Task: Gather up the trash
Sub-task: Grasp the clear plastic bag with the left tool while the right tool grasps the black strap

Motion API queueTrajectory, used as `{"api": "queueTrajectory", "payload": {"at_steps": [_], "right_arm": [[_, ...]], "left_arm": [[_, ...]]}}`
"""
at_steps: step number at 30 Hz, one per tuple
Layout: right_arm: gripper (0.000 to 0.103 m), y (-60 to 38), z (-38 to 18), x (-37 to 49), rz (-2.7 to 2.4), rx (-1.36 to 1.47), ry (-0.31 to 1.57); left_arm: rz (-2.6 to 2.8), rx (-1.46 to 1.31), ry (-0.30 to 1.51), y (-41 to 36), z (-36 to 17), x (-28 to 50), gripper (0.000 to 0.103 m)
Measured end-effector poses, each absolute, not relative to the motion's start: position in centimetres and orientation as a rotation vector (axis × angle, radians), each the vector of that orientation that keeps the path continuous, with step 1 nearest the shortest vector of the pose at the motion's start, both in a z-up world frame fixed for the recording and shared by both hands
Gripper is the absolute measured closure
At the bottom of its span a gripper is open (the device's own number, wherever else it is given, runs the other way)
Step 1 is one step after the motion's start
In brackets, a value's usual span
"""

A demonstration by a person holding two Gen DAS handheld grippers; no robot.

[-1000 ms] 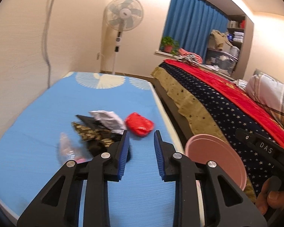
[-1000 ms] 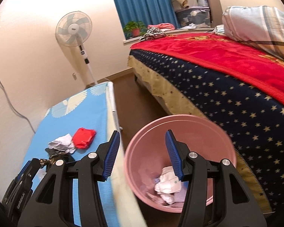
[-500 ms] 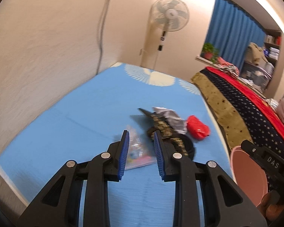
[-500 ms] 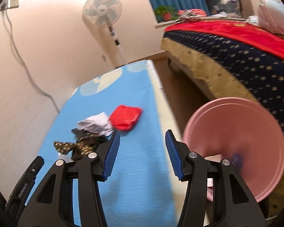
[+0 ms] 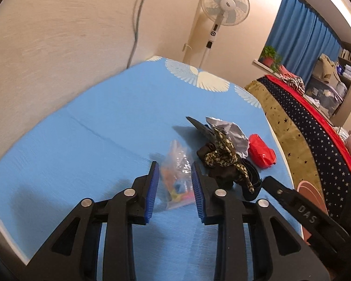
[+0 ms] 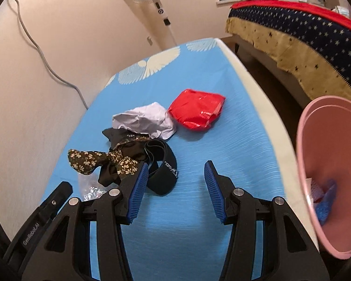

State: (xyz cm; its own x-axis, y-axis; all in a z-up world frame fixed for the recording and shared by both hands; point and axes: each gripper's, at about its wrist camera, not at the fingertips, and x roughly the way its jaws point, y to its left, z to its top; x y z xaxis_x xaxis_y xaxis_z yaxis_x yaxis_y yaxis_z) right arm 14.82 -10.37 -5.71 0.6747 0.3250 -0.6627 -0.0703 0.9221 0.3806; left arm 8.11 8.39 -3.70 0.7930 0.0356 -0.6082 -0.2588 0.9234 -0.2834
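Left gripper (image 5: pixel 174 182) fingers opening; right gripper (image 6: pixel 175 187) fingers apart, empty.

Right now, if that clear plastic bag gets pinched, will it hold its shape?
Probably not: the clear bag looks thin and crinkled, so it should crumple and sag. It seems light, with only small colourful bits inside. Its glossy film may slip between the left hand-held gripper, whose jaws are opening.
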Motion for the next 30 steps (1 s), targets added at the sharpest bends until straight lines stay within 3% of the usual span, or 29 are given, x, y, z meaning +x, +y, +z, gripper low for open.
{"api": "queueTrajectory", "payload": {"at_steps": [9, 12, 14, 18, 19, 30], "right_arm": [[0.055, -9.4, -6.8, 16.1, 0.241, 0.325, 0.857], [0.069, -9.1, -6.7, 16.1, 0.267, 0.312, 0.851], [0.084, -8.8, -6.4, 15.9, 0.288, 0.295, 0.839], [0.093, -8.4, -5.9, 15.4, 0.304, 0.256, 0.827], [0.100, -8.5, -5.7, 15.2, 0.302, 0.254, 0.822], [0.100, -11.1, -3.0, 12.7, 0.254, 0.260, 0.748]], "left_arm": [[0.136, -0.355, 0.699, 7.8, -4.9, 9.4, 0.069], [0.129, -0.352, 0.711, 7.7, -5.2, 9.6, 0.070], [0.130, -0.350, 0.715, 7.6, -5.3, 9.6, 0.079], [0.119, -0.339, 0.722, 7.4, -5.2, 9.6, 0.088], [0.119, -0.332, 0.719, 7.3, -5.1, 9.5, 0.090], [0.162, -0.313, 0.658, 7.9, -3.0, 7.5, 0.093]]}}
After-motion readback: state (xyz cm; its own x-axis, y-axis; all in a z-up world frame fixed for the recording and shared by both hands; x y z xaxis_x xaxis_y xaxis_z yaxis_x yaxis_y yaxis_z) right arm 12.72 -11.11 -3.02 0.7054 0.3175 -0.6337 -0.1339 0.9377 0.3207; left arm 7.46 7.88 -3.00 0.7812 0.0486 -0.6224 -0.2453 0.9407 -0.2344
